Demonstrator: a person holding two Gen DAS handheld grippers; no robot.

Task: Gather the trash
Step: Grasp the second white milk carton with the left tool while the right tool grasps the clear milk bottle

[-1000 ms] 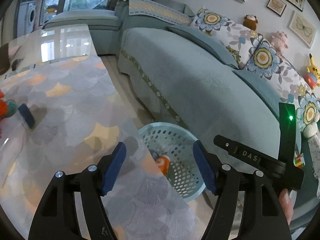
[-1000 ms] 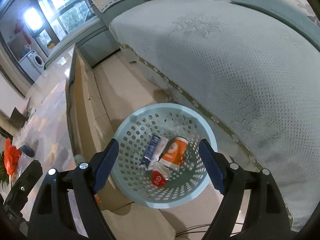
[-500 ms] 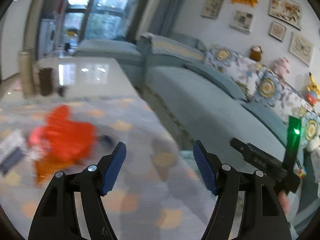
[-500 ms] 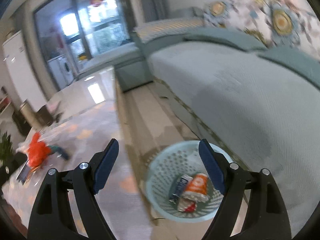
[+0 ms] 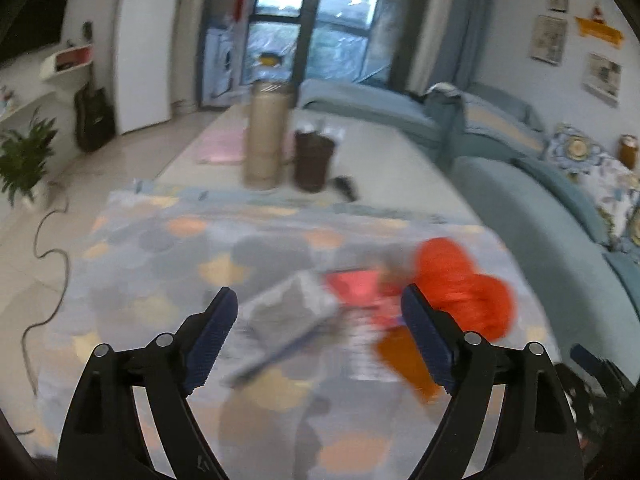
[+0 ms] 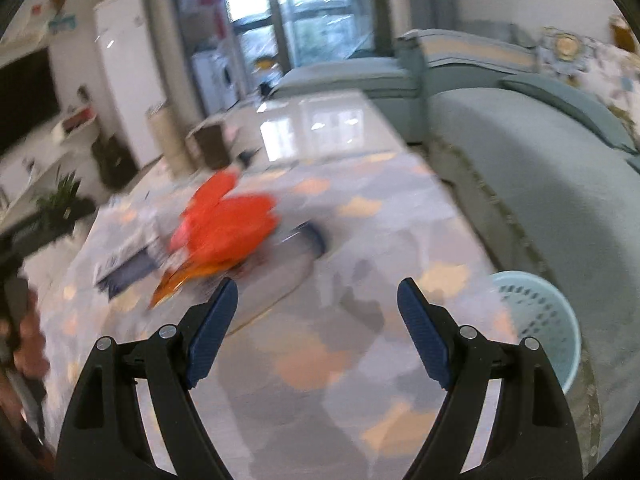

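Figure: both grippers over the table, trash pile ahead. Nearest the lenses, I held the left gripper [image 5: 320,332] with its jaws spread wide and nothing between them; the right gripper [image 6: 316,324] stood equally wide and empty. Just beyond the left gripper lay the remaining trash: a grey flattened package [image 5: 288,312], an orange wrapper [image 5: 404,360] beside it, and a crumpled red bag [image 5: 464,280] towards the right. A dark-capped clear bottle [image 6: 308,240] lay next to the red bag [image 6: 224,224] in the right view. The light-blue basket [image 6: 536,320] stood on the floor off the table's right edge, between table and sofa [image 6: 540,168].

Risks, as I judged them: both views were blurred, so a grasp made at that speed could close on the tablecloth [image 5: 160,248] rather than on a single item. The pieces touched or overlapped, so lifting one could drag another off the edge. The bag looked soft and could slip from the pads.

Farther off, the patterned cloth gave way to a glossy bare tabletop [image 6: 320,128] carrying a tan cylinder [image 5: 266,136] and a brown container [image 5: 314,160]. Behind them were a white refrigerator [image 5: 140,48], a balcony door [image 5: 312,20] and framed pictures [image 5: 552,38].
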